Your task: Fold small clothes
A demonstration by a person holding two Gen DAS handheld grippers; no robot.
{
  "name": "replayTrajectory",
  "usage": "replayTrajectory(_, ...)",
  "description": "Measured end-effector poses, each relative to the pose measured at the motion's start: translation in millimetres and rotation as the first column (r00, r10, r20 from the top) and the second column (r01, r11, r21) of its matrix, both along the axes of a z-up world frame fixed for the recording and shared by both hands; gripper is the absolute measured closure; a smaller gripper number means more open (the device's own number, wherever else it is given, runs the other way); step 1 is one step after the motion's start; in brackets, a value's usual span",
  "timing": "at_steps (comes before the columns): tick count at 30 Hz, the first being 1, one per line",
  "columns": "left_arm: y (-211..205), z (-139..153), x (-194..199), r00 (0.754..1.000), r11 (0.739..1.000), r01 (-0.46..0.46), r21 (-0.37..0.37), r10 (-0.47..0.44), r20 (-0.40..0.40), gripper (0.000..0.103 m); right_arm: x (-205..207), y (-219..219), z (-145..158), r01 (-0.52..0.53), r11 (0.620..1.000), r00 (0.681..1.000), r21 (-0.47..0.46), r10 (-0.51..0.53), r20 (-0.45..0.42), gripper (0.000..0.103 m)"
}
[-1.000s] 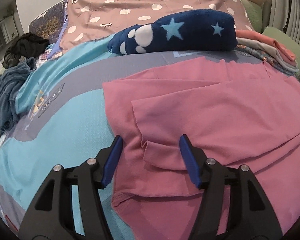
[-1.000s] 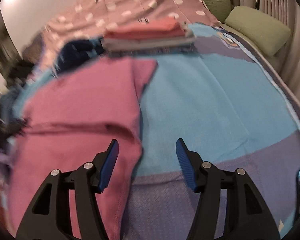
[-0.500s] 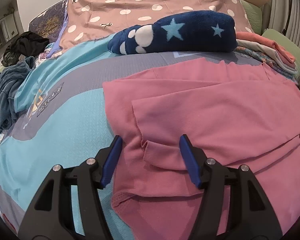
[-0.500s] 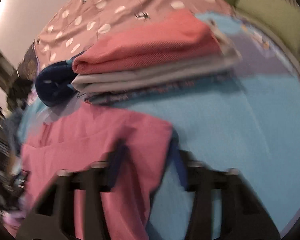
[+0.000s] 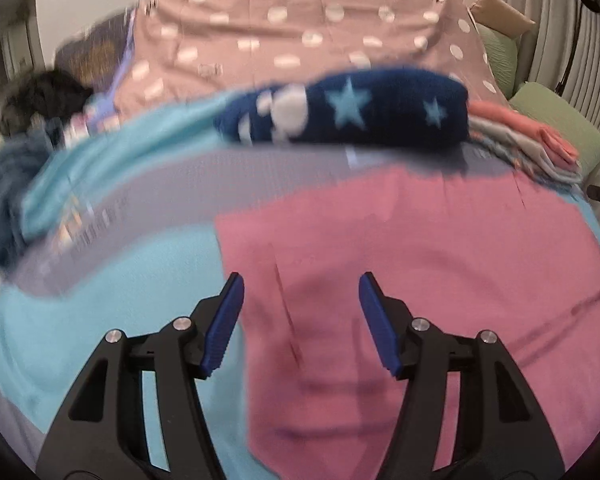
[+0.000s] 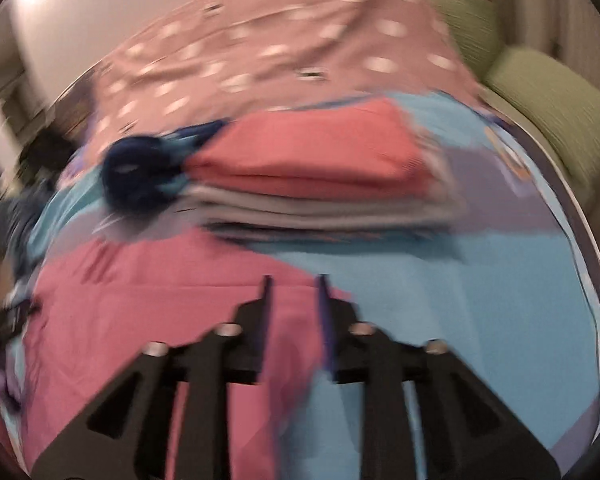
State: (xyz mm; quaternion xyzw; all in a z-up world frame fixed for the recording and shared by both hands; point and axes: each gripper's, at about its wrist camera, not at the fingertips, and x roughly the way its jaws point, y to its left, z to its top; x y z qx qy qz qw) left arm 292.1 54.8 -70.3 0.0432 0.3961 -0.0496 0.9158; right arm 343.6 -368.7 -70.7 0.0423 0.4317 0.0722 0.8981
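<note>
Two grippers work over the pink garment (image 5: 420, 264), which lies flat on the blue bedspread (image 5: 112, 312). Left gripper (image 5: 301, 322): jaws spread, empty, above the cloth. Right gripper (image 6: 293, 320): jaws have just been opening, narrow gap, garment edge between them, not pinched.

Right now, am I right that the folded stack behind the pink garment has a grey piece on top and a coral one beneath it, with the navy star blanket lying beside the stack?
Not quite: the order is reversed. In the right wrist view the folded stack has the coral piece on top and the grey piece beneath it. The rest holds: it sits behind the pink garment, with the navy star blanket lying beside it.
</note>
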Motion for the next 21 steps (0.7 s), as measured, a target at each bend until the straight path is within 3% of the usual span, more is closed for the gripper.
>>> replayTrajectory(3,-11.0,8.1,35.1,0.998,0.998,0.064,0.028,-0.063,-0.009,0.04,23.2,27.5,-11.3,-0.073,0.995,0.996,-0.062,0.07,-0.05,0.062)
replayTrajectory(6,-29.5,-7.0,74.0,0.989,0.988,0.135,0.076,-0.129,-0.078,0.039,56.2,37.6,-29.9,-0.039,0.994,0.993,-0.098,0.028,-0.111,0.05)
replayTrajectory(8,-42.8,-24.1,91.0,0.979,0.976,0.179,0.128,-0.164,-0.123,0.039,73.6,40.8,-48.7,-0.031,0.99,0.986,-0.137,0.009,-0.164,0.05)
replayTrajectory(10,-52.9,-37.2,96.9,0.972,0.964,0.216,0.154,-0.197,-0.128,0.052,75.0,44.2,-55.3,-0.031,0.977,0.993,-0.212,0.006,-0.117,0.063)
replayTrajectory(11,-55.9,-37.6,96.5,0.967,0.961,0.236,0.146,-0.218,-0.13,0.074,73.8,43.2,-54.6,-0.004,0.974,0.996,-0.228,-0.016,-0.085,0.079)
replayTrajectory(12,-57.5,-36.3,94.9,0.972,0.962,0.222,0.161,-0.204,-0.12,0.092,73.9,38.7,-54.7,0.016,0.977,0.996,-0.213,-0.033,-0.077,0.082)
replayTrajectory(15,-50.9,-41.5,89.8,0.991,0.964,0.126,0.235,-0.112,-0.071,0.093,74.2,19.4,-55.9,0.098,0.986,0.993,-0.137,-0.107,-0.057,0.084)
replayTrajectory(18,-45.7,-40.2,86.2,0.995,0.969,0.092,0.23,-0.081,-0.053,0.093,67.1,15.3,-49.3,0.107,0.989,0.993,-0.097,-0.112,-0.043,0.083)
replayTrajectory(21,-45.5,-27.2,74.6,0.992,0.969,0.124,0.213,-0.124,-0.011,0.089,41.0,10.4,-26.4,0.12,0.992,0.993,-0.044,-0.121,-0.002,0.081)
